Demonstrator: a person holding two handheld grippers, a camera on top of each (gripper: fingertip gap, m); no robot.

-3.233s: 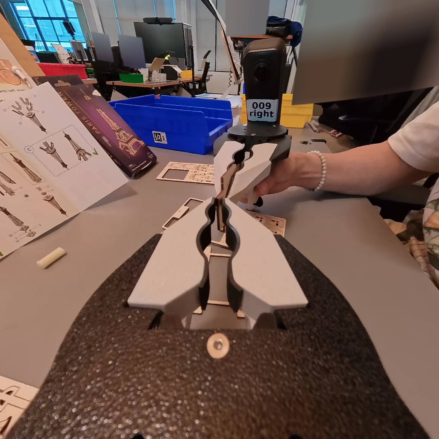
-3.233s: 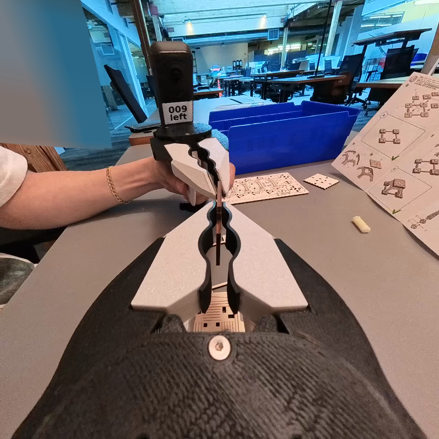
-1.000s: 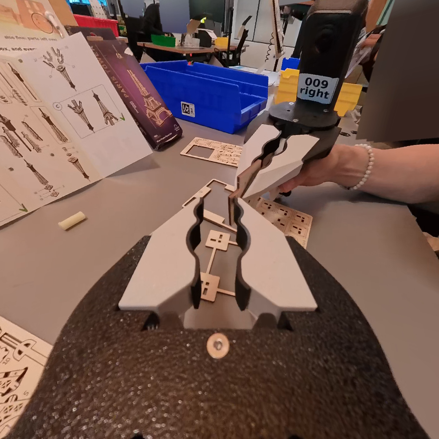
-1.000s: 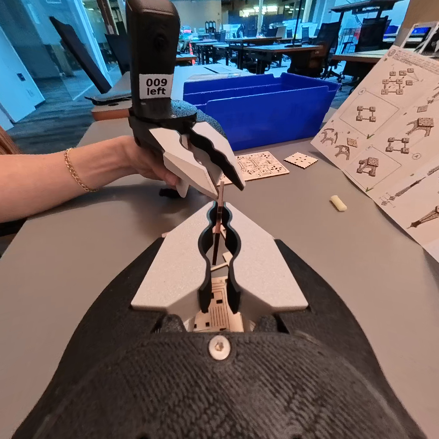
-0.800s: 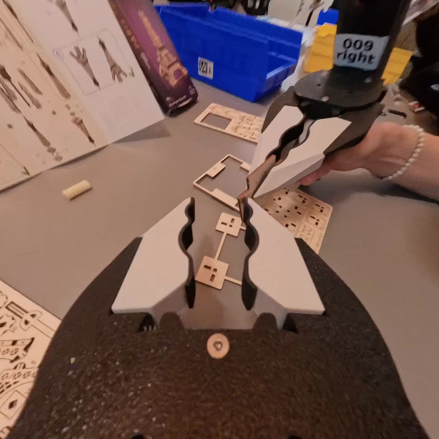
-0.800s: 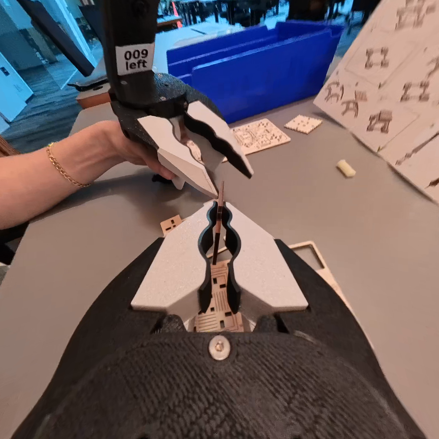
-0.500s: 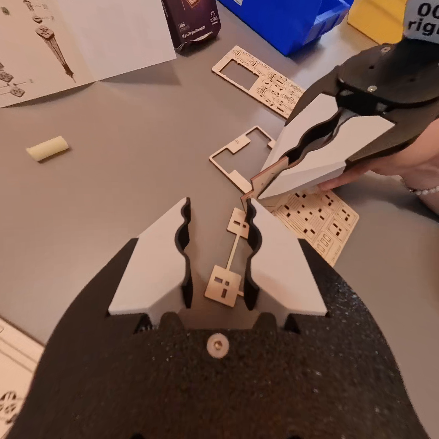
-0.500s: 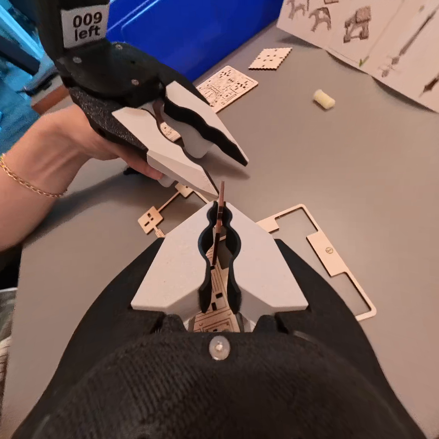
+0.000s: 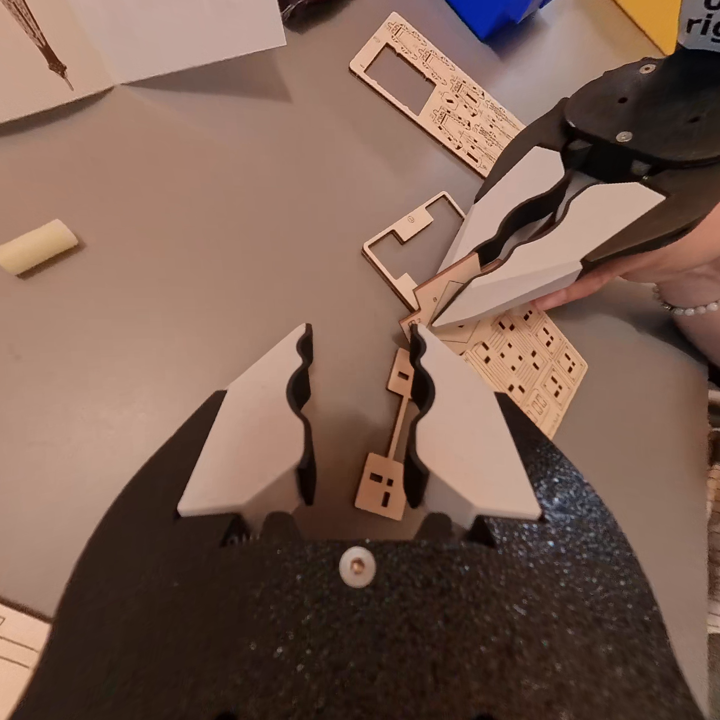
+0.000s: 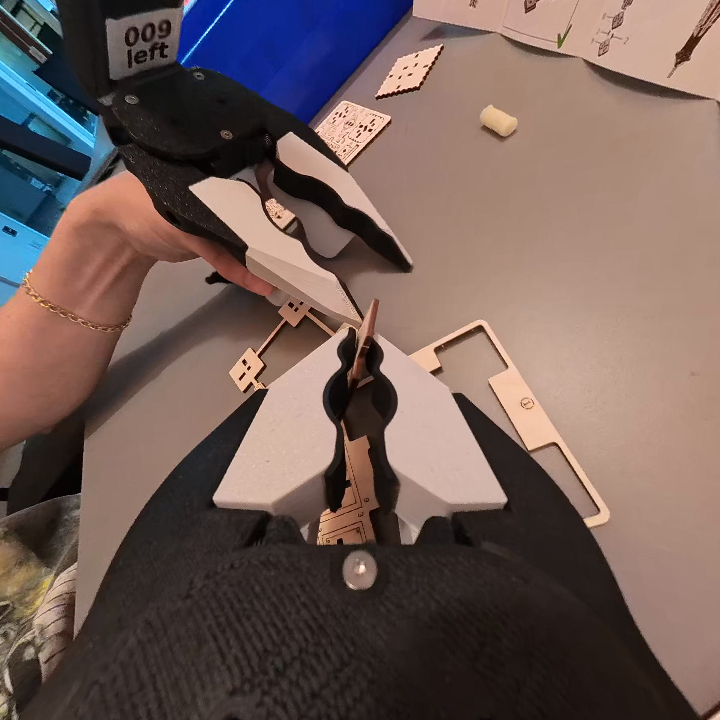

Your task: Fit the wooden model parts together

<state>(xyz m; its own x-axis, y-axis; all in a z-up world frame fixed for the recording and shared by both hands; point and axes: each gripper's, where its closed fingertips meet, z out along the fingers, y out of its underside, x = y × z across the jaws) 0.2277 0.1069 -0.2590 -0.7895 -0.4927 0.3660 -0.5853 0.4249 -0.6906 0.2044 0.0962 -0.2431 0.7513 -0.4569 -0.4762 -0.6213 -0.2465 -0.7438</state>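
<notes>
I'm keeping right tool (image 10: pixel 360 343) clamped on the flat wooden part (image 10: pixel 366 331); left tool (image 9: pixel 360 331) is hanging spread apart, empty, over the dumbbell-shaped piece (image 9: pixel 383 459) lying on the surface (image 9: pixel 195 233).

Left jaws spread wide, right jaws pinched tight.
My left gripper (image 9: pixel 360 335) tilts down, empty; my right gripper (image 9: pixel 430 325) angles in from two o'clock, tips nearly touching.
</notes>
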